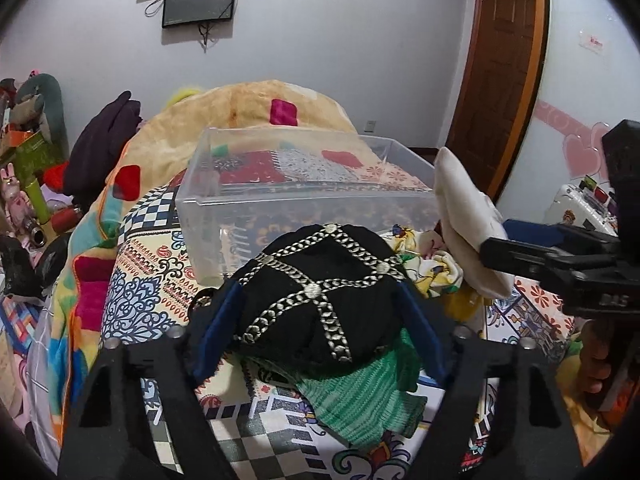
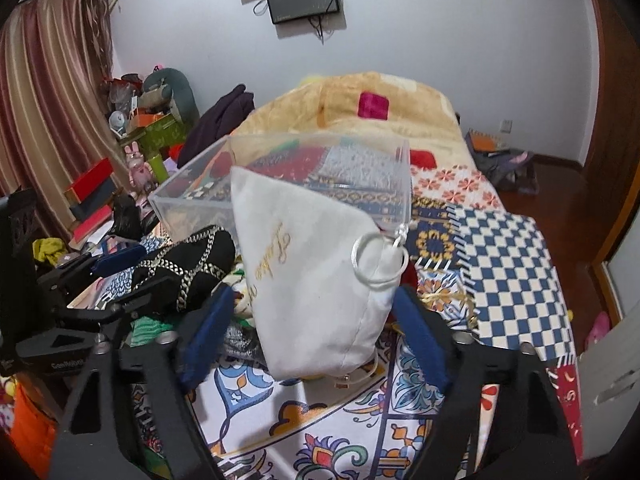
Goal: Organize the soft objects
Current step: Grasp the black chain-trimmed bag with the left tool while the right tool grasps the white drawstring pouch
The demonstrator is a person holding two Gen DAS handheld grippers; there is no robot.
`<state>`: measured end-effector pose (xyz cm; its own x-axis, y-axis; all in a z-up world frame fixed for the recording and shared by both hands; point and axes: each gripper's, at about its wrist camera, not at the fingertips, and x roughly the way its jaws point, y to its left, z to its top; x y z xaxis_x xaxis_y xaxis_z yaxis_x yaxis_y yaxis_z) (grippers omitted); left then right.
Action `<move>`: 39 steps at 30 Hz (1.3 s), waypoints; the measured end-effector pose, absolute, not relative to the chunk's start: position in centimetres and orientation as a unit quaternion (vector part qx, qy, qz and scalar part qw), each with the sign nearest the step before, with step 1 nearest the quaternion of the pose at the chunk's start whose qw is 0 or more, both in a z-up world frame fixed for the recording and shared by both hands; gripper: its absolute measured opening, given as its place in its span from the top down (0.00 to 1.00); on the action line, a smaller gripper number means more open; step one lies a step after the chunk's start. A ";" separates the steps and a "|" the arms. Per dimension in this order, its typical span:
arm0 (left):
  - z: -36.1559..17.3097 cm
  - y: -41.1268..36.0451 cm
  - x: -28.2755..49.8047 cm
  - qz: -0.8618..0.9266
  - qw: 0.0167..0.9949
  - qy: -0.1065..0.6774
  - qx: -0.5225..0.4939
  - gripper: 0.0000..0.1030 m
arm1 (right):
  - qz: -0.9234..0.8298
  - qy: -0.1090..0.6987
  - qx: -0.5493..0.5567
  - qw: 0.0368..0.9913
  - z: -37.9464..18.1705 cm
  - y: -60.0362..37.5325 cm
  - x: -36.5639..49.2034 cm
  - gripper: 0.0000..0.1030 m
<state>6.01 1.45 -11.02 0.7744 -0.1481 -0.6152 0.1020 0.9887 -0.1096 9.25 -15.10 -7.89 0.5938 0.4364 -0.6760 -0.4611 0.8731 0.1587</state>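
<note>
My left gripper [image 1: 320, 300] is shut on a black soft piece with silver chain bands [image 1: 320, 280], held above a green knit item [image 1: 360, 396] on the patterned bed cover. My right gripper [image 2: 308, 312] is shut on a white cloth pouch with gold script and a white cord [image 2: 308, 272], lifted above the bed. The pouch also shows in the left wrist view [image 1: 464, 216], and the black piece in the right wrist view [image 2: 188, 268]. A clear plastic bin [image 1: 280, 200] stands just beyond both; it also shows in the right wrist view [image 2: 320, 176].
A rolled tan blanket [image 1: 248, 108] lies behind the bin. Loose yellow floral cloth [image 1: 436, 264] lies between the grippers. Cluttered boxes and toys [image 2: 132, 152] stand at the left. A wooden door [image 1: 500, 72] and floor are at the right.
</note>
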 end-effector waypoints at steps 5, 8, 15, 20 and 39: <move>-11.2 1.1 5.9 -0.071 0.940 0.333 -0.026 0.53 | 0.261 0.380 -0.010 0.888 -7.9 -15.2 9.2 0.60; -11.1 1.2 5.9 -0.070 0.940 0.334 -0.026 0.64 | 0.264 0.378 -0.009 0.887 -7.9 -15.3 9.2 0.73; -10.6 2.4 5.4 -0.066 0.939 0.335 -0.041 0.91 | 0.272 0.366 0.003 0.890 -6.9 -15.6 8.7 0.86; -8.3 2.5 3.9 -0.067 0.950 0.304 -0.037 0.91 | 0.275 0.344 0.006 0.898 -5.7 -15.7 8.0 0.87; -10.4 -2.1 4.3 -0.087 0.937 0.337 0.028 0.40 | 0.285 0.328 0.016 0.901 -4.6 -16.4 7.7 0.87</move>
<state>4.31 -2.11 -10.38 0.7581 -0.1449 -0.6359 0.1831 0.9831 -0.0058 7.70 -16.35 -4.60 0.6231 0.5230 -0.5816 -0.5024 0.8375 0.2150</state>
